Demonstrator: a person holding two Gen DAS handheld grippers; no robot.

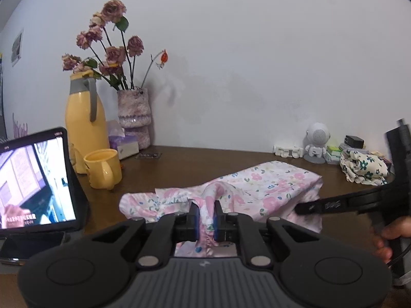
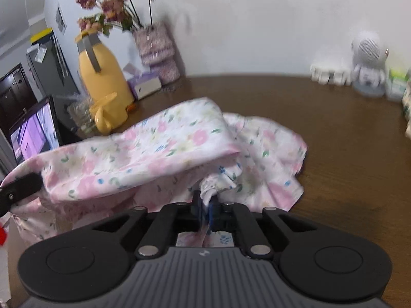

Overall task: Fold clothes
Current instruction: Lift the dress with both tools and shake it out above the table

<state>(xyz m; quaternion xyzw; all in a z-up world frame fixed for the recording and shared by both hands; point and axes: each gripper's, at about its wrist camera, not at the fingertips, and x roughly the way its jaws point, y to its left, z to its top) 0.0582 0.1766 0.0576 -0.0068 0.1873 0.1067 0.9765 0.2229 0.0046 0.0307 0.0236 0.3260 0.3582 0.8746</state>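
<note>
A pink floral garment (image 1: 259, 187) lies bunched on the brown table (image 1: 195, 164). My left gripper (image 1: 206, 209) is shut on a raised fold of its cloth, which runs between the blue pads. The right gripper reaches into the garment's right edge as a black finger (image 1: 323, 205) in the left wrist view, with a hand (image 1: 393, 233) behind it. In the right wrist view my right gripper (image 2: 207, 202) is shut on a bunched white and pink bit of the garment (image 2: 154, 148), and a lifted fold stretches left toward the left gripper's black finger (image 2: 20, 187).
At the back left stand a yellow jug (image 1: 86, 125), a yellow mug (image 1: 104, 168), a vase of dried roses (image 1: 133, 118) and a tissue box (image 1: 123, 145). A lit tablet (image 1: 36, 182) leans at the left. A white astronaut figure (image 1: 317, 141) and a green-flowered cloth (image 1: 363, 166) sit at the back right.
</note>
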